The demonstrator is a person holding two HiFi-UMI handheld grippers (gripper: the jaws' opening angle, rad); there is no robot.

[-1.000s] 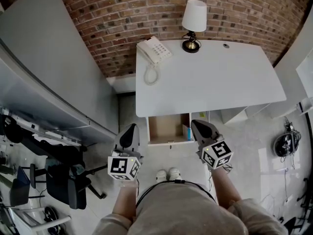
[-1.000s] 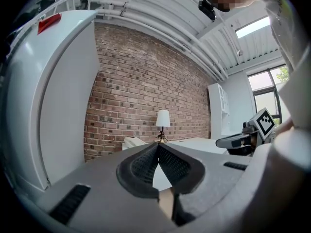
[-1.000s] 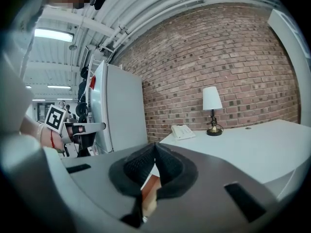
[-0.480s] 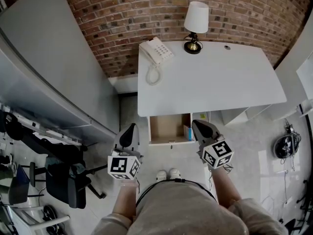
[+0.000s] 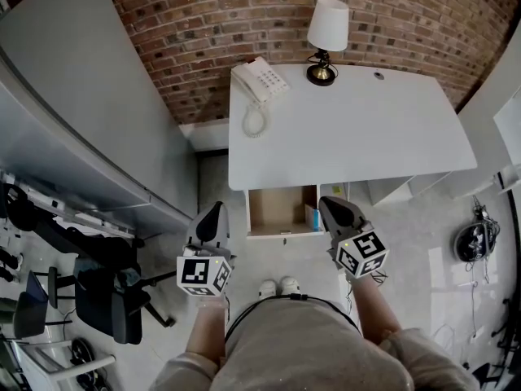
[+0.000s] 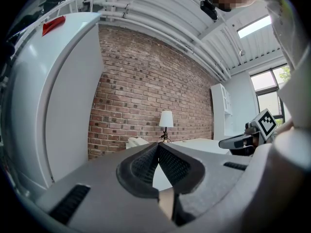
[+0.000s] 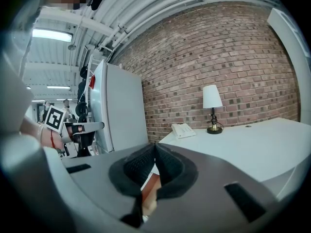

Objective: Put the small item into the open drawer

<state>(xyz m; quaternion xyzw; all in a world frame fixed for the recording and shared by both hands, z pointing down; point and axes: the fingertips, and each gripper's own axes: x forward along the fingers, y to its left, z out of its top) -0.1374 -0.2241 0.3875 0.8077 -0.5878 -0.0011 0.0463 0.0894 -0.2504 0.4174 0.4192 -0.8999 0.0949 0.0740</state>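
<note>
Left claw: pressed together; nothing is held between the ribbed pads. It is held at 9 o'clock of the drawer, clear of the desk, tips pointed to 12 o'clock.
Right claw: pressed together; nothing is held between its pads. It is held at 3 o'clock of the drawer, just beside the drawer's right wall, tips pointed to 12 o'clock.
Open drawer: pulled out from under the near edge of the desk, at 12 o'clock of the person; its brown floor is exposed.
Small item: a blue object, seen inside the drawer against the right wall, at 3 o'clock of the drawer floor. Its exact form cannot be made out.
Desk: white top, set against the brick wall.
Telephone: white, placed on the 11 o'clock corner of the desk, cord coiled toward 6 o'clock.
Lamp: white shade, dark base, placed upright at the 12 o'clock edge of the desk.
Shoes: white, seen at 6 o'clock of the drawer.
</note>
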